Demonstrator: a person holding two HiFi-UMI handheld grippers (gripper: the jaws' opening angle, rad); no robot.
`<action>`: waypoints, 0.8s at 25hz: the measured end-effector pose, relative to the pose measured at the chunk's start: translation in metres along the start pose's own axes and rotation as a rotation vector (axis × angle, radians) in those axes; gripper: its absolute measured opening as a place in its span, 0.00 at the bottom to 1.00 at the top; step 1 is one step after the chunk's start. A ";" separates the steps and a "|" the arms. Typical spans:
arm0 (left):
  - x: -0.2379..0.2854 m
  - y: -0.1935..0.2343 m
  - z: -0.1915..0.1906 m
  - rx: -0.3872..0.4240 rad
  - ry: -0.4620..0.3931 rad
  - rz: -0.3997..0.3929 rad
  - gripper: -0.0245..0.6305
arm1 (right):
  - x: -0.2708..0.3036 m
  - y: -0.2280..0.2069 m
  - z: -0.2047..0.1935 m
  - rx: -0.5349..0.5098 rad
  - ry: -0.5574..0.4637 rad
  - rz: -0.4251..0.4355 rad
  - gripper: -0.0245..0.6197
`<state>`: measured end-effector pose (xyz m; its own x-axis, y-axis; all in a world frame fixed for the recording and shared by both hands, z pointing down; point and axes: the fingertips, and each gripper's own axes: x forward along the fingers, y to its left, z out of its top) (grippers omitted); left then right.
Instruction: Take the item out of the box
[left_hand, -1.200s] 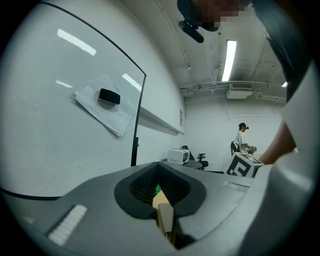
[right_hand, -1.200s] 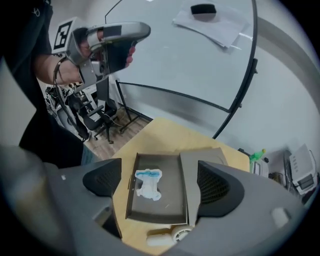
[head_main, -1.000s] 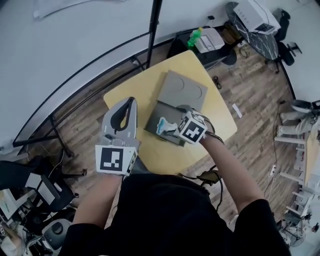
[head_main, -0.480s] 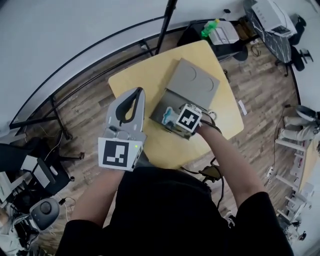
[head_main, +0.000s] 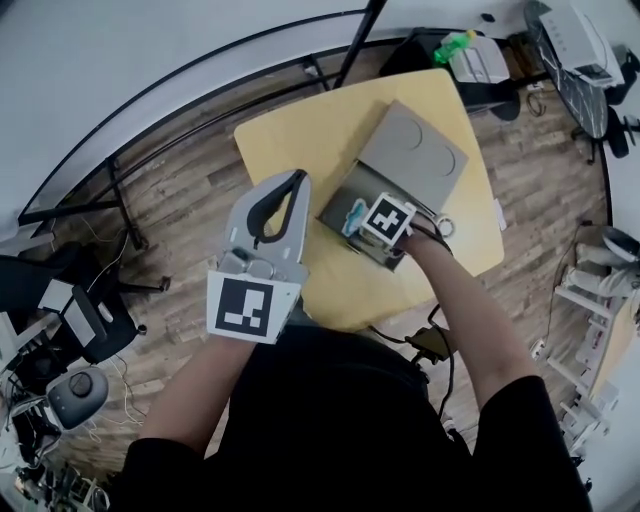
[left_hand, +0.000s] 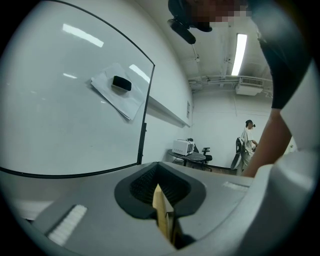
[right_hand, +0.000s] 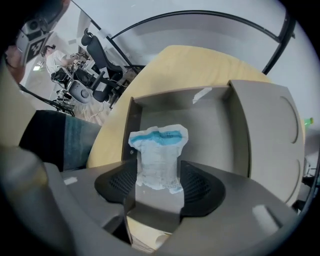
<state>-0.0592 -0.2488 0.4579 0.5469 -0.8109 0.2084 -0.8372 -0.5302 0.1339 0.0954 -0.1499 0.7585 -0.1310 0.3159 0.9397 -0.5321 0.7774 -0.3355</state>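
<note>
Grey cardboard box (right_hand: 131, 120), open; right gripper (right_hand: 159, 186) jaws closing onto white-and-blue packet (right_hand: 159, 152). Left gripper (left_hand: 161, 199) jaws together, empty. Grasp step; next, probably a straight lift clear.

Head view overhead; right gripper view close, sharing box (head_main: 412, 150); left faces whiteboard (left_hand: 60, 100).

Black short-sleeved top (head_main: 330, 420). Left gripper (head_main: 296, 182) and right gripper (right_hand: 159, 175): grey moulded shells, black ribbed pads. White cube (head_main: 250, 307) with black square markers on each. Thin cable (head_main: 438, 228) near right wrist, probably dark.
</note>
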 end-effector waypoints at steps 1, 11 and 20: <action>-0.001 0.001 -0.001 -0.003 0.003 0.001 0.04 | 0.002 -0.001 0.002 0.005 0.000 -0.002 0.45; -0.001 0.003 -0.005 -0.009 0.010 -0.001 0.04 | 0.012 -0.016 0.012 -0.025 -0.005 -0.089 0.29; 0.000 -0.004 0.000 0.000 -0.001 -0.010 0.04 | 0.001 -0.021 0.013 -0.053 -0.021 -0.152 0.23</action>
<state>-0.0562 -0.2465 0.4573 0.5555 -0.8056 0.2059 -0.8315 -0.5386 0.1362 0.0954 -0.1733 0.7672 -0.0700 0.1810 0.9810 -0.5027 0.8430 -0.1915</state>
